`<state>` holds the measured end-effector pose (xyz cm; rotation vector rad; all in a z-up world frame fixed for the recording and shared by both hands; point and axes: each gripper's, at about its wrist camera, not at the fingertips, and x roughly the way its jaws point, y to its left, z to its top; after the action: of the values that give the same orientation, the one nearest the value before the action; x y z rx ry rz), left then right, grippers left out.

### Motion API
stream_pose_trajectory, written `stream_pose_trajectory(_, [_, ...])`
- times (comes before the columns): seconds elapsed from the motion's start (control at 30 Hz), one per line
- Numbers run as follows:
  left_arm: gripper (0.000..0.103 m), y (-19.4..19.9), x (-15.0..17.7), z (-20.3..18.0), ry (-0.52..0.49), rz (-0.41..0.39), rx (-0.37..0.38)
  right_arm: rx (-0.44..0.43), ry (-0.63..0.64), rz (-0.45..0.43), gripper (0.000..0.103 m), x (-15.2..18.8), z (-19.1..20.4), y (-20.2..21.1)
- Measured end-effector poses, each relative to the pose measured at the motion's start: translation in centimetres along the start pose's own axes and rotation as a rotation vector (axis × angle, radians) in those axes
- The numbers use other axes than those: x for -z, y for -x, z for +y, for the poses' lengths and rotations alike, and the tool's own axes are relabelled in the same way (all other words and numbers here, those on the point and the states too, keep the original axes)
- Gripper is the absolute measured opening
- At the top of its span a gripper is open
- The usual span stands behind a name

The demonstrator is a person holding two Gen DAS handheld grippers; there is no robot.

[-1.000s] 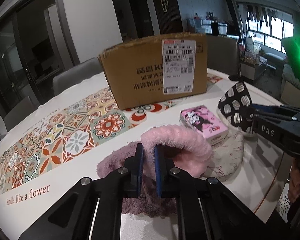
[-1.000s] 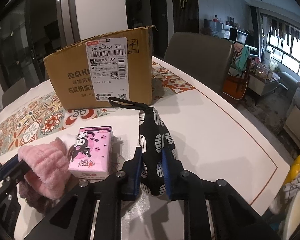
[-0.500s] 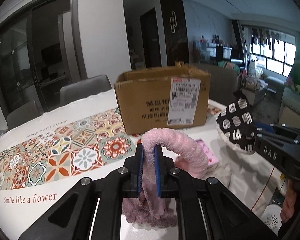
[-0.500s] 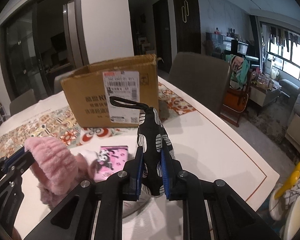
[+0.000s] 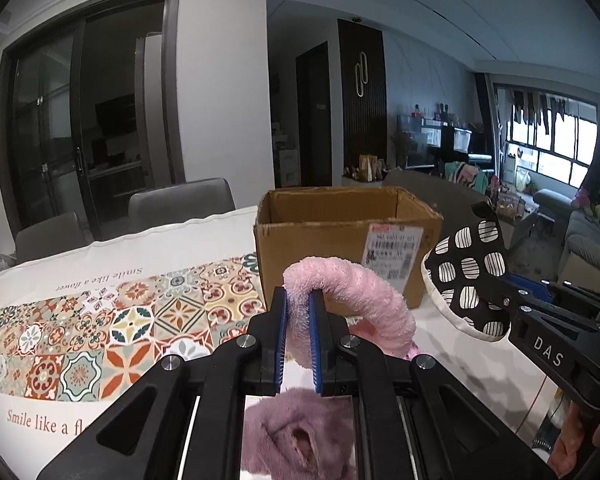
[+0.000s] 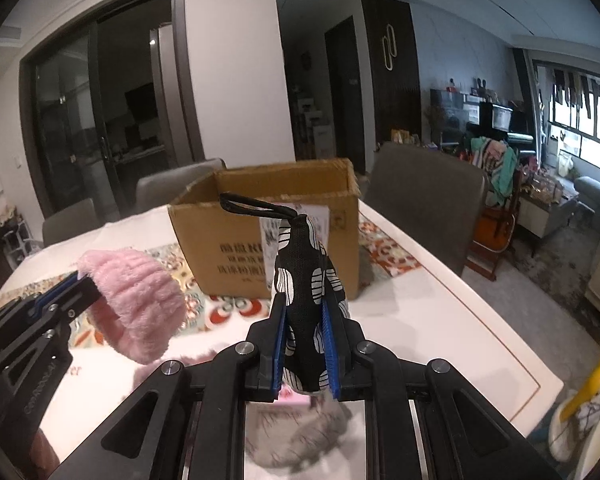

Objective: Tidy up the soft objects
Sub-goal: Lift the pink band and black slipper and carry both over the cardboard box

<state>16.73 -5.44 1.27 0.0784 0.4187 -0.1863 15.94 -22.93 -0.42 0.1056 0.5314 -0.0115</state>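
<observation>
A white table (image 6: 440, 320) with a patterned tile runner (image 5: 112, 320) carries an open cardboard box (image 5: 340, 240), its top flaps up and no contents visible from either wrist view. Two soft items hang in the air short of that box, so the sorting looks partly under way with nothing yet dropped in (a mauve furry piece (image 5: 300, 432) and a pink packet (image 6: 294, 398) lie on the table below, likely left for later). The left gripper (image 5: 298, 312) is clamped narrow on a pink plush headband (image 5: 356, 292), whose arc curves up and over to the right, its free end drooping. The right gripper (image 6: 305, 320) pinches a black-and-white spotted pouch (image 6: 306, 280), long axis roughly upright, its black loop (image 6: 256, 206) pointing up toward the box.
</observation>
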Motion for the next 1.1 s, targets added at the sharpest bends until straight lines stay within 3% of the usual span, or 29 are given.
stream_pose_trajectory(0.6, [0.012, -3.2, -7.5, 0.9, -0.002, -0.155, -0.026, -0.044, -0.011, -0.126, 0.018, -7.5, 0.6, -2.9])
stream_pose_trajectory(1.1, [0.012, -9.1, -11.2, 0.6, -0.024, -0.15, -0.019, -0.057, 0.024, -0.169, 0.018, -11.3, 0.3, -6.7])
